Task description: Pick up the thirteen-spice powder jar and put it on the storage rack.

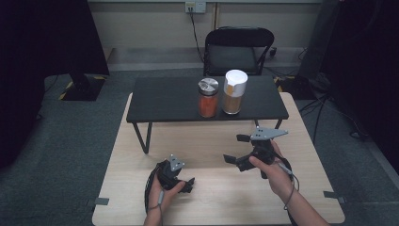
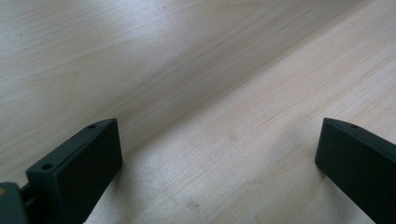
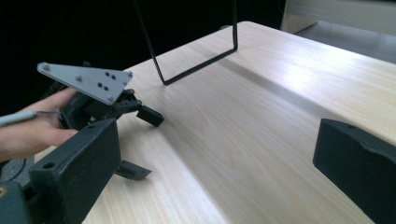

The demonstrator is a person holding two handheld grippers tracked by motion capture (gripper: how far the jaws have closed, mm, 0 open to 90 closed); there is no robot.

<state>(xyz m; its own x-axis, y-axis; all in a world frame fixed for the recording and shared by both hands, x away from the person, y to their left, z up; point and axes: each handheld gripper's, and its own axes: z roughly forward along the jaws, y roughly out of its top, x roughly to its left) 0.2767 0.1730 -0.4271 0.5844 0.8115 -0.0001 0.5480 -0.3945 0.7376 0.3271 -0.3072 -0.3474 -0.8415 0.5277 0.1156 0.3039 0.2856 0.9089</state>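
Observation:
Two jars stand side by side on a black raised shelf (image 1: 164,101): a short one with orange contents and a silver lid (image 1: 208,98), and a taller one with a white lid (image 1: 234,92). Close to the table's front edge, a hand holds my left gripper (image 1: 190,184) low over the wood; its jaws stand wide apart over bare wood (image 2: 217,163), nothing between them. My right gripper (image 1: 236,148) is held in front of the shelf, pointing left, open and empty (image 3: 217,158). In the right gripper view the left gripper (image 3: 142,142) lies ahead with its grey plate (image 3: 88,81).
The light wood table (image 1: 310,155) carries the shelf on thin black wire legs (image 3: 196,46). A black chair (image 1: 237,49) stands behind the table, and dark stands and cables sit on the grey floor at both sides.

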